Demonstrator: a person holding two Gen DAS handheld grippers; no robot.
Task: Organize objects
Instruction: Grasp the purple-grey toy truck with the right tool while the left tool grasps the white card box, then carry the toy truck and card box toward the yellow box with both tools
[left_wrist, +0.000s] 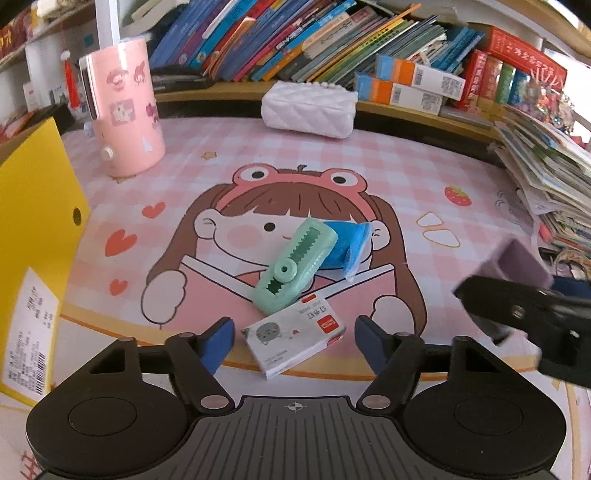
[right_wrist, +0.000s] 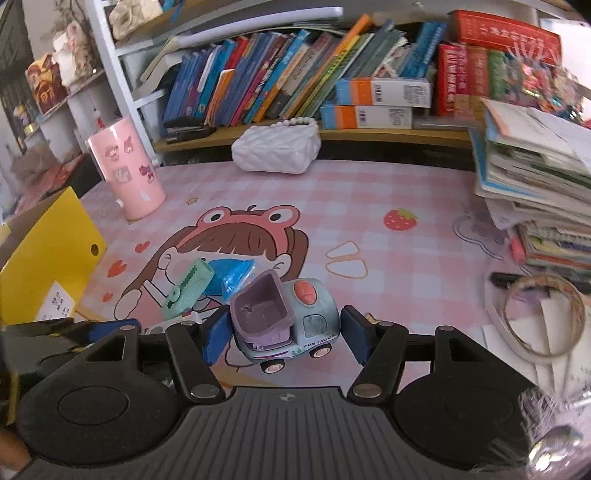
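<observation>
I am straddling the staple box (left_wrist: 295, 341) with my open left tool (left_wrist: 295, 343); my right tool (right_wrist: 284, 334) is bracketing the toy truck (right_wrist: 286, 321), grip uncertain, yellow box (left_wrist: 33, 236) at nine o'clock awaiting both.

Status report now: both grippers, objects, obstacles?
Left gripper open around staple box. Right gripper holds toy truck. Green stapler touching box.

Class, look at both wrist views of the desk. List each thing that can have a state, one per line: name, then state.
Left tongs: open, astride the small white cardboard staple box, not pressing it.
Right tongs: around the pale blue and purple toy truck; grip unclear.
Toy truck: upright on its wheels.
Mint green crocodile-shaped plastic clip: lying flat, overlapping the blue plastic packet.
Yellow cardboard box: top open.
</observation>
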